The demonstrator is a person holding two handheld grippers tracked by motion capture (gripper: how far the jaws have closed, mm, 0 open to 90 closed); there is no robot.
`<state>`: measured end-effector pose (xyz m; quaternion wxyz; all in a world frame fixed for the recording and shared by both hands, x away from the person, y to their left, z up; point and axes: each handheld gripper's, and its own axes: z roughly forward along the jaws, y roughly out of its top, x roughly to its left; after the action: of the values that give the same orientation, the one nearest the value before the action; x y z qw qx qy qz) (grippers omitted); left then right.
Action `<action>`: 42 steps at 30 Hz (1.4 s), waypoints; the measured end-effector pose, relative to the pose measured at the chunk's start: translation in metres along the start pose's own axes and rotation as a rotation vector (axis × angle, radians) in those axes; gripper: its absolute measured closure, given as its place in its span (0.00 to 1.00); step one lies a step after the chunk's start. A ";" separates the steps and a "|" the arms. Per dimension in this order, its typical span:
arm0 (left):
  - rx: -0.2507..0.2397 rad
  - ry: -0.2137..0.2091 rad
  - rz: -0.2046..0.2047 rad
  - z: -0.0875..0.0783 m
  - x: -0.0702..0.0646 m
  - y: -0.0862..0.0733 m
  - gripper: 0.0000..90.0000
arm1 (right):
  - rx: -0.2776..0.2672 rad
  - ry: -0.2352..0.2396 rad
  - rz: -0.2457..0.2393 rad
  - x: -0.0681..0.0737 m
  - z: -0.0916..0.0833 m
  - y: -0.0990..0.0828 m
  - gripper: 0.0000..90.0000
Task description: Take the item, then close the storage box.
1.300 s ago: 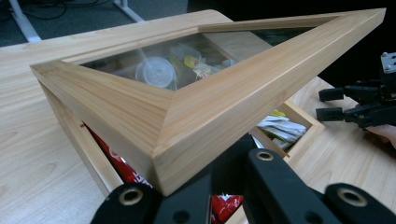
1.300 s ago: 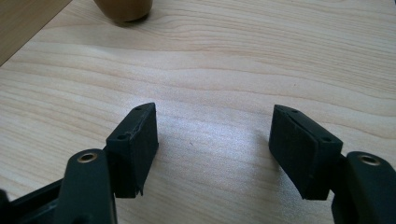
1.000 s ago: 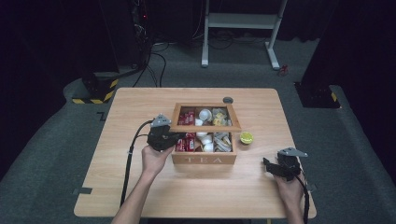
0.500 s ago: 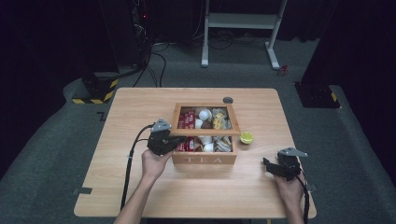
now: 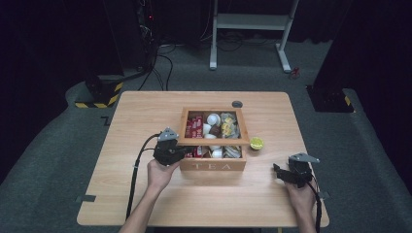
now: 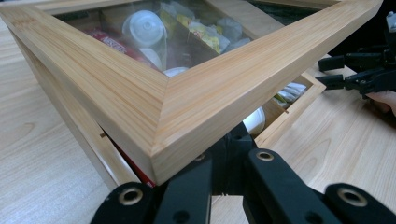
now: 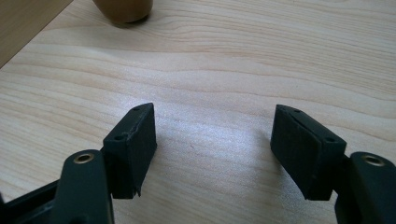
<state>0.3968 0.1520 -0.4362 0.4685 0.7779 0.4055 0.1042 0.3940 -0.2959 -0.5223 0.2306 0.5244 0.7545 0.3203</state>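
Sitting mid-counter [image 5: 145, 194]: a wooden box [image 5: 214, 164] lettered TEA, its glass-paned lid [image 5: 214, 141] raised off the front rim and tilting. Showing through the pane: red packets [image 5: 196, 125], white pods [image 5: 213, 119] and yellow sachets [image 5: 226, 128]. Pressing in at the lid's front left corner: the left tool [image 5: 180, 151], held by the left hand [image 5: 160, 172], jaws tucked under the corner in the left gripper view, lid [image 6: 187, 98] lifting above the box wall [image 6: 289, 126]; clenched or not, cannot tell. Resting well apart at the counter's right front: the right tool [image 5: 278, 171] in the right hand [image 5: 300, 199], released, jaws spread wide over bare wood [image 7: 210, 70]. Lying just beside the box's right side: a small yellow-green round thing [image 5: 256, 143]. Sitting behind the box: a dark disc [image 5: 237, 104]
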 end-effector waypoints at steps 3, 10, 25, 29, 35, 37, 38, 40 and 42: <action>0.000 -0.002 -0.002 0.001 0.001 -0.003 1.00 | 0.000 0.000 0.001 0.000 0.000 0.000 0.35; 0.009 0.001 -0.009 0.003 0.001 -0.008 1.00 | 0.000 -0.002 0.003 0.000 0.000 0.000 0.34; 0.021 -0.014 -0.012 0.007 0.003 -0.018 1.00 | -0.001 0.000 -0.005 0.000 0.000 0.000 0.34; 0.029 -0.022 -0.024 0.009 0.003 -0.023 1.00 | -0.001 0.001 -0.005 0.000 0.000 0.000 0.34; 0.012 -0.044 -0.035 0.008 0.004 -0.029 1.00 | -0.001 0.000 -0.005 0.001 0.000 0.000 0.34; 0.018 -0.042 -0.025 0.007 0.004 -0.029 1.00 | -0.001 0.000 -0.004 0.001 0.000 0.000 0.34; 0.021 -0.041 -0.027 0.006 0.003 -0.029 1.00 | -0.001 -0.001 -0.004 0.001 0.000 0.000 0.34; 0.022 -0.036 -0.017 0.005 0.002 -0.030 1.00 | 0.000 0.001 -0.004 0.001 0.000 0.000 0.34; 0.022 -0.032 -0.013 0.004 -0.001 -0.032 1.00 | 0.000 0.001 -0.005 0.001 0.000 0.000 0.34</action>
<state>0.3816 0.1563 -0.4639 0.4672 0.7820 0.4039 0.0843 0.3935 -0.2951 -0.5223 0.2311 0.5224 0.7558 0.3202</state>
